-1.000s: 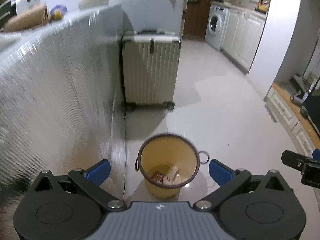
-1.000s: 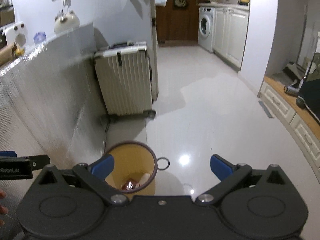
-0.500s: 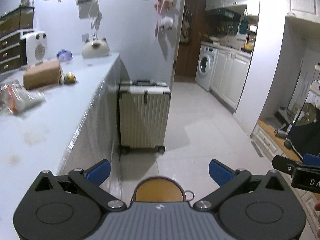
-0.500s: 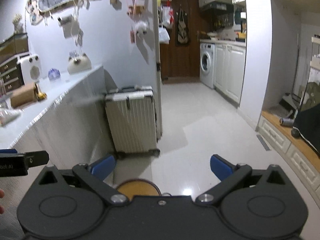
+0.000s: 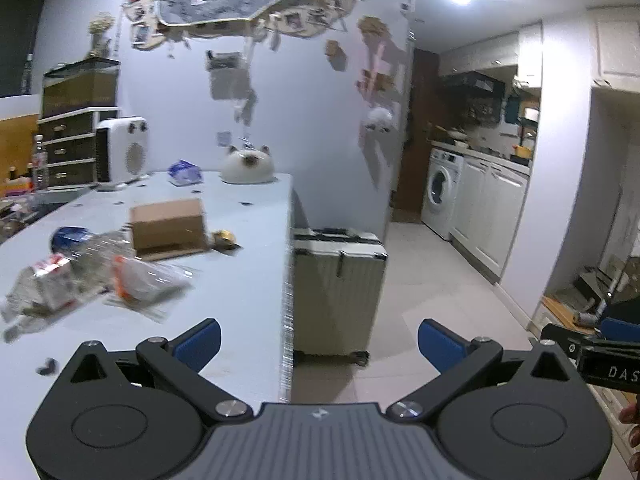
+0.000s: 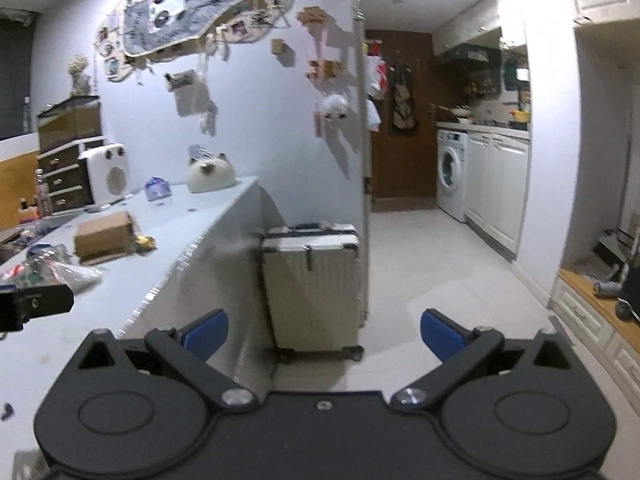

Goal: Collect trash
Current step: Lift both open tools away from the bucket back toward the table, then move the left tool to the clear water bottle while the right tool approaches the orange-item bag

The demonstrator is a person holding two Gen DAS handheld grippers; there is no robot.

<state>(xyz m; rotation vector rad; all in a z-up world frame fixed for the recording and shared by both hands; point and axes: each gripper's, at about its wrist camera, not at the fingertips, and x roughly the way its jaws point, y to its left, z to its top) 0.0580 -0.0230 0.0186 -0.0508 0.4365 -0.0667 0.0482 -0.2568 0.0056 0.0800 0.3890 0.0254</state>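
Note:
Trash lies on the white table: a crumpled clear plastic bottle with a blue cap, a clear wrapper with orange print, a brown cardboard box and a small yellow piece. The box and wrappers also show in the right wrist view. My left gripper is open and empty, level with the table's right edge. My right gripper is open and empty, right of the table. The bin is out of view.
A cream suitcase stands on the floor against the table's end. A white heater, a cat-shaped ornament and a blue-white packet sit at the table's far end. Cabinets and a washing machine line the right side.
Both grippers have risen from above the yellow bin on the floor to table height. The bin has dropped out of view and the tabletop trash has come into view.

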